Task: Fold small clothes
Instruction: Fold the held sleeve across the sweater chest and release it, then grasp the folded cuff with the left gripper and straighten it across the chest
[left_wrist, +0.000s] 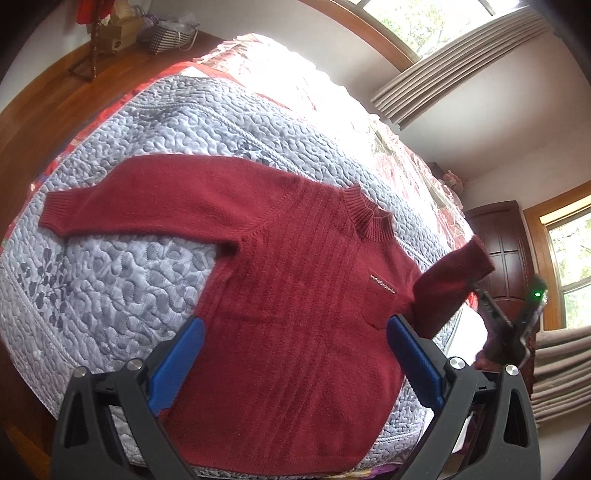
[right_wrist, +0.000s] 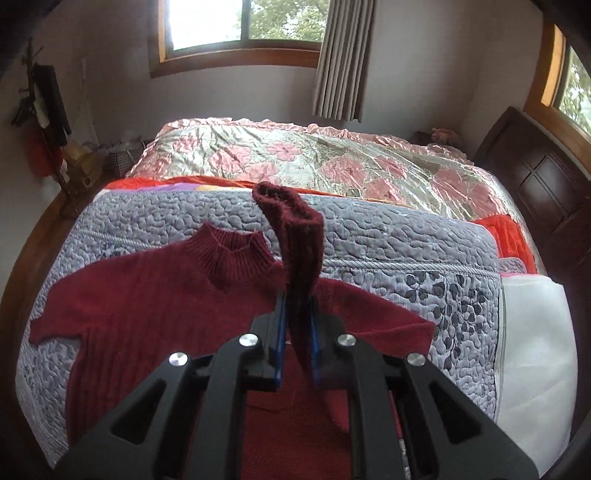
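Bedroom, grey quilt (left_wrist: 110, 295) on bed with red sweater (left_wrist: 295, 295) flat face-up; right gripper (right_wrist: 297, 332) clamps lifted sleeve (right_wrist: 299, 236), left gripper (left_wrist: 295, 362) gapes empty over hem, so carry cuff across chest, probably keeping fold square.

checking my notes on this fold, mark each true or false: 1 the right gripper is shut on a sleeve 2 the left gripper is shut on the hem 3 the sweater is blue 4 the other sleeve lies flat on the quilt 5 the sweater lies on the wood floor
1. True. The right gripper is shut on a sleeve, which is lifted off the sweater.
2. False. The left gripper is open over the sweater body, holding nothing.
3. False. It is dark red.
4. True. The other sleeve is spread out flat on the quilt.
5. False. It lies on the grey quilt on a bed.
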